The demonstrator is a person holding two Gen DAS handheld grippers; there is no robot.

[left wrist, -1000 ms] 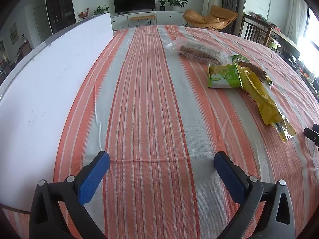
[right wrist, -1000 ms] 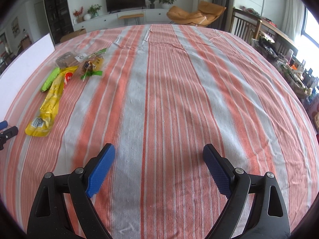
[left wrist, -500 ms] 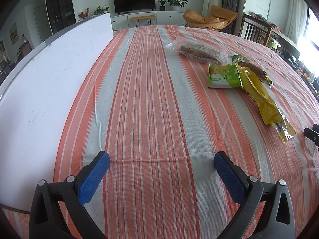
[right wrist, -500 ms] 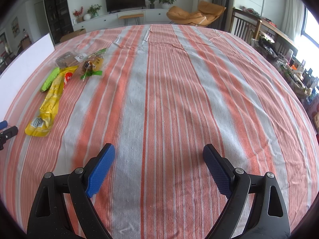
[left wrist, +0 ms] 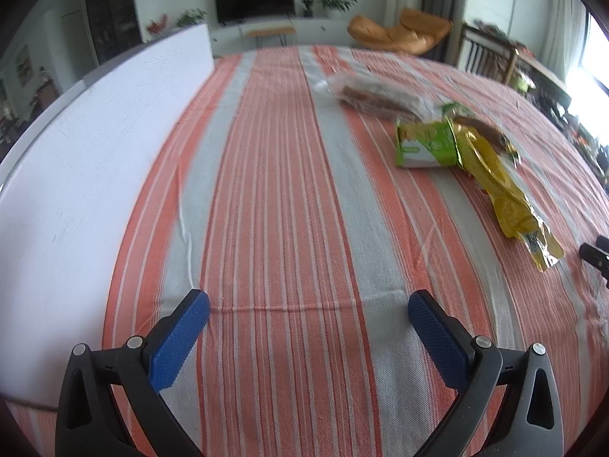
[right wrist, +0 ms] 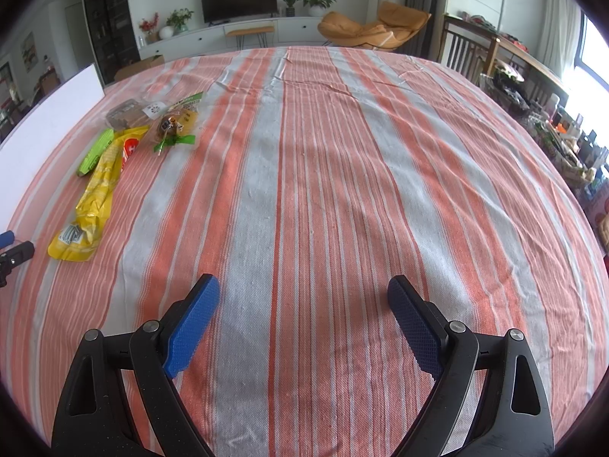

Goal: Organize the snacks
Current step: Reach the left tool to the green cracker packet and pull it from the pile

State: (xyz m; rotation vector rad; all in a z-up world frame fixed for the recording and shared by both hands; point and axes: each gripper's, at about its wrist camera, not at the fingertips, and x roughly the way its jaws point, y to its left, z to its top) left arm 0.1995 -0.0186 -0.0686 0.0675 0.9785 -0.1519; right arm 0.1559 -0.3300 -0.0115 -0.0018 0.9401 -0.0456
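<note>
Nearest us, our left gripper (left wrist: pixel 308 310) and right gripper (right wrist: pixel 302 297) hang over the striped tabletop (right wrist: pixel 342 175) with jaws wide and nothing between them. Compared with a second ago, nothing has shifted: both hands sit where they were, so we judge the sorting has not started. Further out lie the snacks, clustered and touching: the yellow packet (left wrist: pixel 502 194), the green packet (left wrist: pixel 424 143) and, beyond, the clear bag of biscuits (left wrist: pixel 375 95). A white board (left wrist: pixel 83 160) stands along the left edge.
</note>
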